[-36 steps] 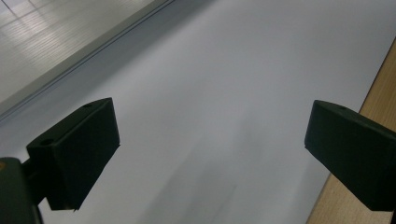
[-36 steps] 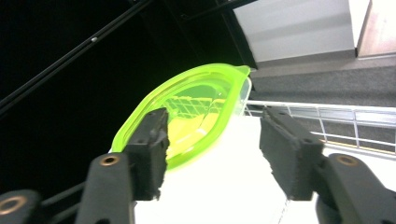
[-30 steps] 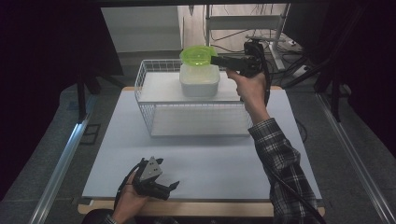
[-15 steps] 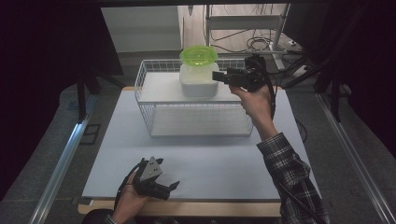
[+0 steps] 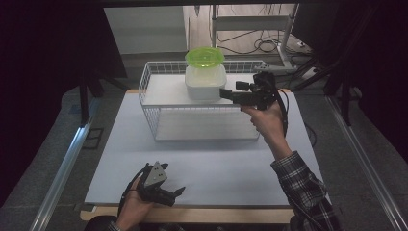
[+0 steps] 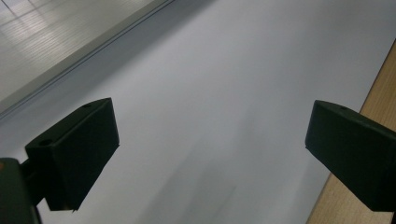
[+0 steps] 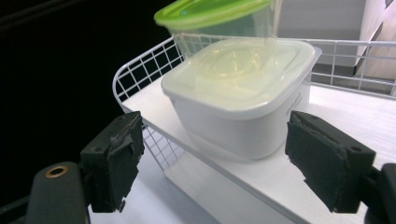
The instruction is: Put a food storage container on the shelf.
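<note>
- Right gripper (image 5: 224, 92) held level at the side of the square white plastic tub (image 5: 205, 82) with its translucent lid, jaws spread wide and just been opening, nothing between them — by the look of it, lined up to straddle the tub for a side grasp.
- Tub set on the upper shelf of the white wire basket rack (image 5: 159, 120), at the far middle of the table.
- Round clear container with lime-green lid (image 5: 204, 56) stacked on the tub, so likely to ride along or tip.
- Left gripper (image 5: 179, 191) parked low over the pale grey mat (image 5: 216, 163) near the front edge, jaws apart and empty.
- Faint print on the tub's side wall (image 7: 297, 100), too small to read.
</note>
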The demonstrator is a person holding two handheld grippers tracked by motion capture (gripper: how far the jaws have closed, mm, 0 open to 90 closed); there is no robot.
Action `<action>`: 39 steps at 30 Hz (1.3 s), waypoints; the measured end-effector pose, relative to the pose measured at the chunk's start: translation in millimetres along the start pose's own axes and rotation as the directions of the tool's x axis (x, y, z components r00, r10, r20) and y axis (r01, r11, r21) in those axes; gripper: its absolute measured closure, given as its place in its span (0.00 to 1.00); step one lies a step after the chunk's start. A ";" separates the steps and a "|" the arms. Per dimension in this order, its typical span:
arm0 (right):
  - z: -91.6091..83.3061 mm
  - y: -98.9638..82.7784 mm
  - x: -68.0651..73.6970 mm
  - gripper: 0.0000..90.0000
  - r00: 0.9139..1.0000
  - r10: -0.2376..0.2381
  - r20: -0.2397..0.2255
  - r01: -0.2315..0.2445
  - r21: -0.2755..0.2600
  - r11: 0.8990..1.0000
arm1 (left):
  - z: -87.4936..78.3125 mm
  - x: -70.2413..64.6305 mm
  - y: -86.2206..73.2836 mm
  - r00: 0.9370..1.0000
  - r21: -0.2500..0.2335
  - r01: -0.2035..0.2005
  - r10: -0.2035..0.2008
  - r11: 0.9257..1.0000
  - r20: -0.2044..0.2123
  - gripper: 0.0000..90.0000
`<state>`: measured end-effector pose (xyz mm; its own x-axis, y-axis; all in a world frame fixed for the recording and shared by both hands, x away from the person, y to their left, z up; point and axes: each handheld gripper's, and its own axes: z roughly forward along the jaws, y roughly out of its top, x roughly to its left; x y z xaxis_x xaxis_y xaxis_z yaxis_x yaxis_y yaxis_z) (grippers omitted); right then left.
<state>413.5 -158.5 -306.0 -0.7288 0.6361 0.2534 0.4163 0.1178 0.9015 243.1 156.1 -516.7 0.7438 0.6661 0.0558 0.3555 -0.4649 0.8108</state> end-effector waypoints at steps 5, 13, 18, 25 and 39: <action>-4.4 -13.4 4.6 0.20 1.000 -0.028 -0.001 0.028 0.007 1.000 | -0.1 0.1 -0.1 1.000 -0.002 0.002 -0.002 1.000 0.000 0.03; -6.9 -32.3 5.2 0.15 0.998 -0.058 0.009 0.058 0.021 0.998 | 0.9 0.3 -0.1 1.000 0.003 0.006 -0.006 1.000 0.006 0.02; -9.0 -43.3 5.8 0.13 0.997 -0.077 0.018 0.076 0.030 0.997 | 1.0 0.5 0.0 1.000 0.011 0.003 -0.003 1.000 0.002 0.02; -11.8 -58.9 9.0 0.11 0.993 -0.116 0.032 0.115 0.042 0.992 | 1.2 0.2 0.0 1.000 0.013 0.006 -0.006 1.000 0.001 0.01; -12.5 -89.7 3.5 0.05 0.987 -0.145 0.069 0.140 0.072 0.987 | 2.2 -0.1 -0.3 1.000 0.011 0.014 -0.014 1.000 -0.004 0.01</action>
<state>366.9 -176.4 -381.6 -0.7426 0.6630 0.0951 0.3480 0.2605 0.9006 244.1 154.9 -518.3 0.7366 0.6747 0.0467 0.3719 -0.4618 0.8053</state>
